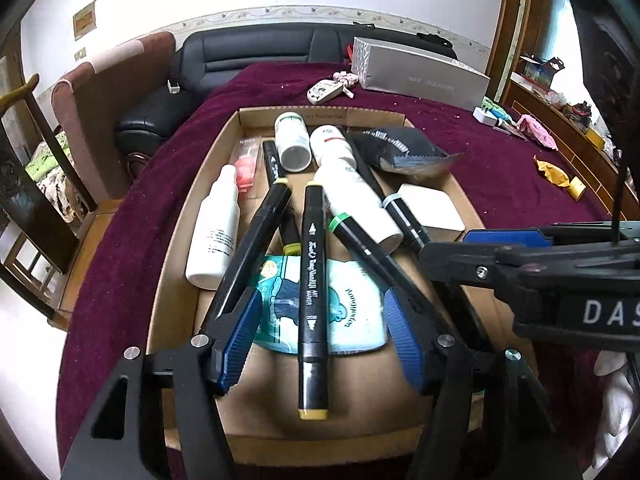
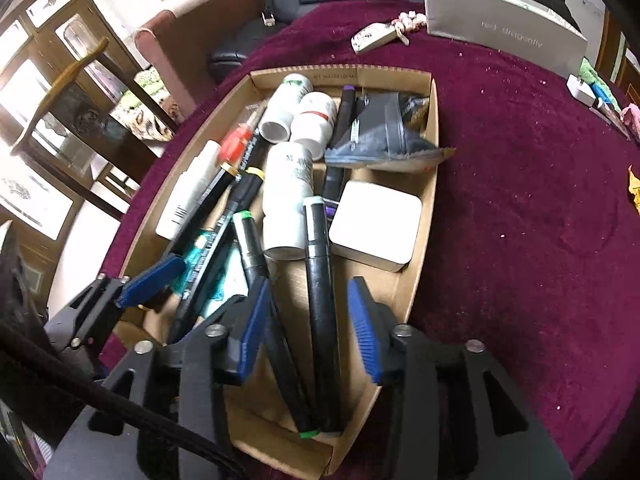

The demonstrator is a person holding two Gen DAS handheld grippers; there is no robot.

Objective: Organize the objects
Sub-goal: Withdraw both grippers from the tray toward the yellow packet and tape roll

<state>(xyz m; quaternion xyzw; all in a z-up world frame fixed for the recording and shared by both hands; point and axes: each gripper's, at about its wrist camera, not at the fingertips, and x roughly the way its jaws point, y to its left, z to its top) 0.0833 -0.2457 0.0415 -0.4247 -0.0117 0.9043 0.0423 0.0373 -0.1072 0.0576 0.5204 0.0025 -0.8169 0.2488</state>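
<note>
Left wrist view: left gripper [image 1: 318, 344] at the bottom of the frame, jaws apart, blue pads clear on both sides of a black marker with yellow end [image 1: 313, 300]. The marker lies lengthwise at centre, resting on a teal printed pouch [image 1: 356, 308] on the floor of the cardboard tray [image 1: 176, 240]; nothing is gripped. Left of centre, a white spray bottle [image 1: 214, 232]. Upper centre, two white pill bottles [image 1: 294, 142]; upper right, a dark pouch [image 1: 396, 148]. Right of centre, a white square box [image 1: 434, 210]. The tray sits on a maroon cloth [image 1: 500, 152]. The right gripper's black body enters from the right edge.

Right wrist view: right gripper [image 2: 308, 320] at bottom centre, jaws apart. A black marker with white end [image 2: 320, 280] runs between the pads without either one pressing it; a green-tipped marker [image 2: 256, 256] lies just beside it, passing by the left pad. Both sit in the tray's lower right part, near the white square box [image 2: 376, 224]. The left gripper's blue pad [image 2: 154, 276] shows at lower left, over the teal pouch. Silver box [image 2: 504, 36] at upper right on the cloth.
</note>
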